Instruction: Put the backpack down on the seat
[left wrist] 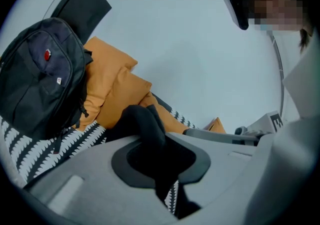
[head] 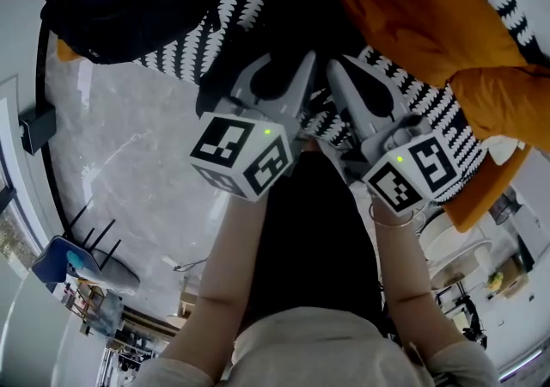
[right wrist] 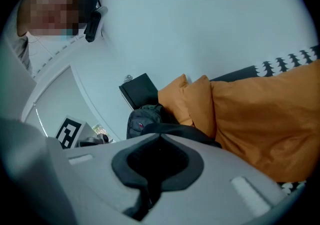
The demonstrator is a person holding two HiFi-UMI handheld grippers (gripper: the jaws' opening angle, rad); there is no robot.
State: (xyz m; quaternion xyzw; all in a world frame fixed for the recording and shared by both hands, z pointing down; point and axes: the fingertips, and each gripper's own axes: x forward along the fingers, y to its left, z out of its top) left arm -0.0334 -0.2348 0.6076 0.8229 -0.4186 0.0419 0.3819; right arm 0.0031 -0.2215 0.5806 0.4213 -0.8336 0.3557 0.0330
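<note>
Head view shows the left gripper (head: pixel 279 76) and right gripper (head: pixel 357 89) side by side, marker cubes up, noses reaching toward the seat (head: pixel 421 101), with a dark mass between the forearms that cannot be identified. In the left gripper view, the jaws are nearly together and clamped on a fold of black fabric (left wrist: pixel 145 124) that rises out of them. In the right gripper view, the jaws are likewise drawn in, pinching a black strap (right wrist: pixel 185 131) that runs across their tips. Just beyond lies the seat's black-and-white zigzag cover, piled with orange cushions (left wrist: pixel 112 89). The backpack (left wrist: pixel 40 74), dark with a small red badge, stands upright at the seat's far end, well apart from both grippers, its base on the patterned cover and its side against a cushion. Behind it, a flat black box (left wrist: pixel 82 4) sits against the pale wall (left wrist: pixel 190 44).
</note>
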